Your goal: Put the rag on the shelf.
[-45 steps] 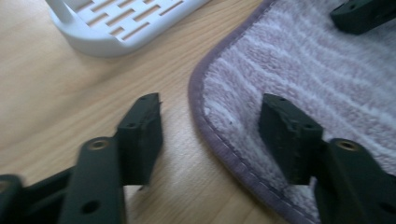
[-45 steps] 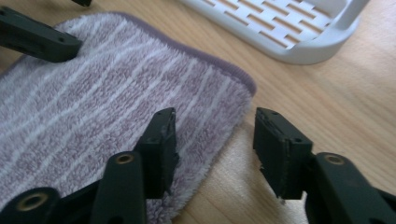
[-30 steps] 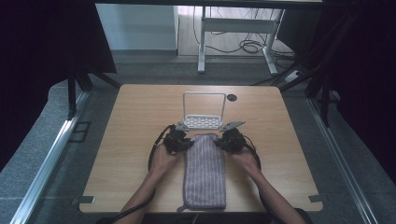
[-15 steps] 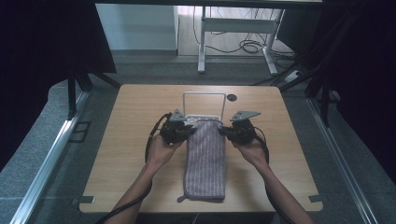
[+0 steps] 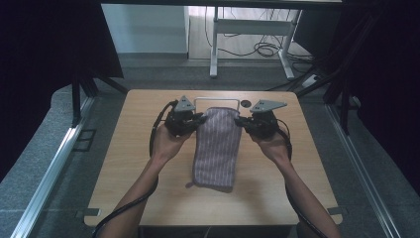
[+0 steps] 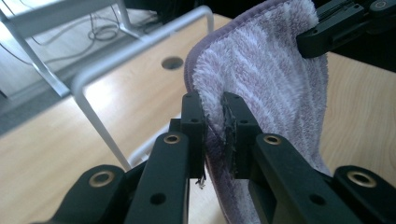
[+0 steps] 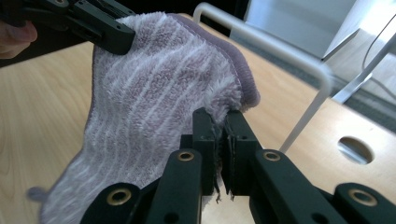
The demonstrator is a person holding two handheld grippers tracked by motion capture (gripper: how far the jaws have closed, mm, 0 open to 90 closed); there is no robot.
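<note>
A purple towel with white stripes [image 5: 216, 148] is folded into a long strip and hangs lifted at its far end, its near end resting on the table. My left gripper [image 5: 197, 120] is shut on the towel's far left corner [image 6: 215, 119]. My right gripper [image 5: 240, 121] is shut on the far right corner [image 7: 219, 122]. A white wire rack [image 5: 217, 101] stands just beyond the towel's raised edge; its bar [image 6: 116, 60] runs behind the towel in the left gripper view, and the bar [image 7: 275, 44] also crosses the right gripper view.
The wooden table [image 5: 129, 163] has a round hole [image 5: 245, 104] near its far edge, right of the rack. A white desk frame [image 5: 247, 29] and cables lie on the floor beyond. Dark curtains flank both sides.
Both grippers have carried the towel's far end up and away from the person, toward the rack. The towel is now stretched longer between the grippers and the table.
</note>
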